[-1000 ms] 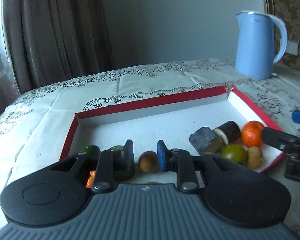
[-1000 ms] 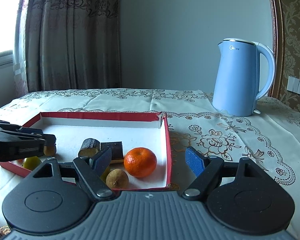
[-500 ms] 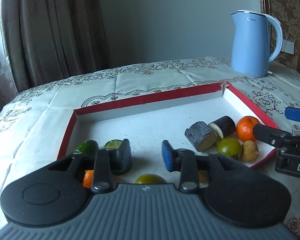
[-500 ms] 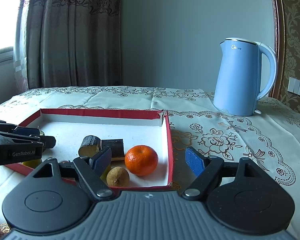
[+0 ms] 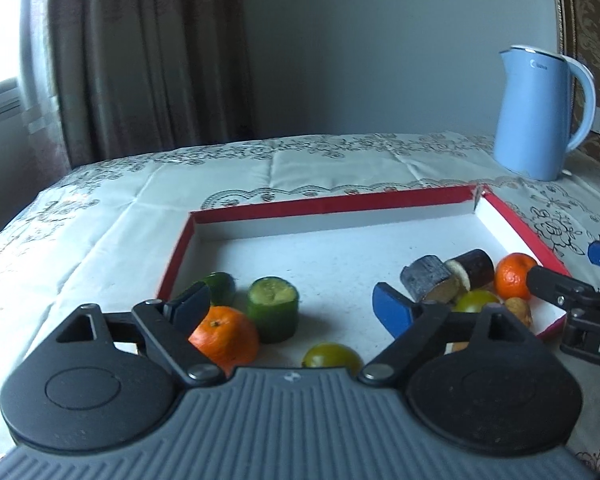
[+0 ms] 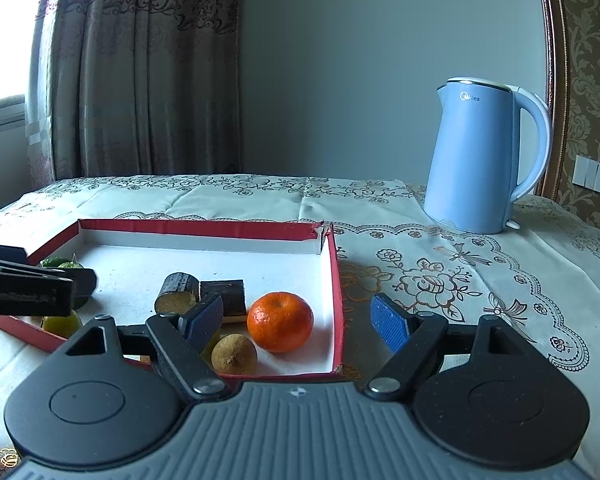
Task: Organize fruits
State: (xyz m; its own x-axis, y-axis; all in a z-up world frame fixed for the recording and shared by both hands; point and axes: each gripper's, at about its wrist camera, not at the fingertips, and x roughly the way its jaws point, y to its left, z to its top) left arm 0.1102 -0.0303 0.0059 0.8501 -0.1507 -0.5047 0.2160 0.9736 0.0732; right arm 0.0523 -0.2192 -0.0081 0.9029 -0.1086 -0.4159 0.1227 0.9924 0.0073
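A red-rimmed white box (image 5: pixel 332 202) (image 6: pixel 200 226) holds the fruit. At its near left lie an orange (image 5: pixel 224 338), a green cucumber piece (image 5: pixel 274 308), a dark green fruit (image 5: pixel 220 286) and a yellow-green lime (image 5: pixel 332 354). My left gripper (image 5: pixel 290 308) hovers over this group with its jaws opening and nothing pressed between the pads. At the near right are two dark cane pieces (image 6: pixel 176 292), an orange (image 6: pixel 280 322) and a brown fruit (image 6: pixel 234 354). My right gripper (image 6: pixel 296 320) stands open over that corner, gripping nothing.
A light blue kettle (image 6: pixel 484 156) stands at the back right on the embroidered tablecloth (image 6: pixel 440 280). Curtains (image 6: pixel 140 68) hang behind the table at the left. The left gripper's fingers (image 6: pixel 28 288) reach in over the box's left edge.
The left jaws, narrow around a small brown fruit a second ago, have spread wide, and that fruit is no longer between them. The left view has drawn back slightly. The right gripper is unchanged.
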